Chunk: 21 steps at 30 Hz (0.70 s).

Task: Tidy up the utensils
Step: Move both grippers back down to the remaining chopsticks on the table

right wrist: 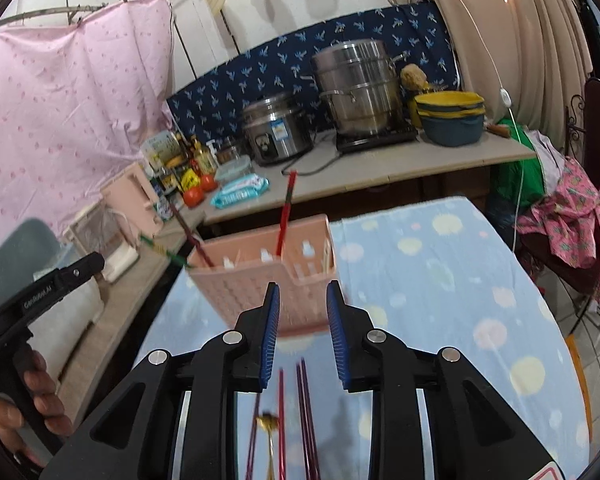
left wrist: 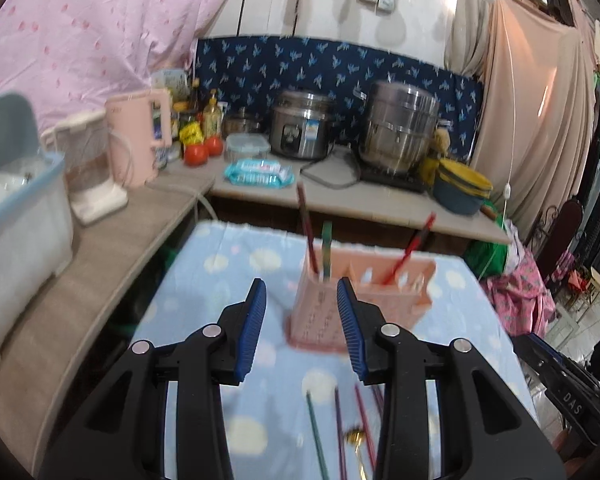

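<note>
Utensils, thin red and green chopsticks and a gold spoon, lay on the table's soft dotted blue cloth. Others stood in the perforated pink plastic caddy. Left hand-held gripper and right hand-held gripper hovered part-open, ribbed blue pads empty.

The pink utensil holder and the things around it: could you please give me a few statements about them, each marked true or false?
1. The pink utensil holder stands on the blue dotted cloth. True.
2. The holder is empty. False: chopsticks stand in it.
3. Loose chopsticks lie on the cloth. True.
4. The right claw grips a spoon. False: it is open and empty; the gold spoon lies on the cloth.
5. The left claw is open. True.
</note>
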Tool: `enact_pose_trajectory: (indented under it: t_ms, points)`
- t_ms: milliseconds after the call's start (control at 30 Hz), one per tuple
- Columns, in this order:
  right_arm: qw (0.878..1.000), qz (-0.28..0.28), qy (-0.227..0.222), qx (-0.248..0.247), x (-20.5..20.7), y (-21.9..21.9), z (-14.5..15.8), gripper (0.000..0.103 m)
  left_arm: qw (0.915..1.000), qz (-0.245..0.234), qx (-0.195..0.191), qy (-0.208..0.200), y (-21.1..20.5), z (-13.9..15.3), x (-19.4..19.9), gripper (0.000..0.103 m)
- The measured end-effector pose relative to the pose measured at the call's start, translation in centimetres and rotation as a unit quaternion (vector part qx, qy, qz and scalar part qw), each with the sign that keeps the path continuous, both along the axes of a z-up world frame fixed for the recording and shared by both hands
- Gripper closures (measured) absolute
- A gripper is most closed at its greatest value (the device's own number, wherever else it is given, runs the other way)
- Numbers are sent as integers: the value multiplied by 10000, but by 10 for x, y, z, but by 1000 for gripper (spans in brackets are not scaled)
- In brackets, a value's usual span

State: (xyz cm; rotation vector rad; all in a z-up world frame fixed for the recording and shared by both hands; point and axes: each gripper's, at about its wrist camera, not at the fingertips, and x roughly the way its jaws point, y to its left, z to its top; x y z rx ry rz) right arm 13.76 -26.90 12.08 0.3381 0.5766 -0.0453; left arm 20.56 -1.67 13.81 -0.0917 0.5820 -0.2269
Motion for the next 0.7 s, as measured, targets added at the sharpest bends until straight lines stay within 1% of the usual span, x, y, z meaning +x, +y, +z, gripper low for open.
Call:
enact_pose_trajectory:
  t_ms: [133,367,433,500,567,700]
  points:
    - [9995,3,312,3,-32,5,-25,78,9996,-74,103,235,3,-24,-24,68]
    - [9948,110,987,-210,-78,20,-80,78,9959,-186,306,835,7,-80,-63,68]
    - [9927,140,1172,-264,-88,25,-95,78,9938,-218,423,1007,7,-97,-74,68]
    - [9906,197,1335,-217,-97,29,-108,78,9912,-235,426,1231,8,-113,-84,68]
    - [9888,230,1458,-206,-104,33,-119,78,9892,-248,388,1392,9,-126,-94,68]
    - [9859,315,1638,-163,-110,43,-138,78,9852,-326,465,1616,4,-145,-109,68]
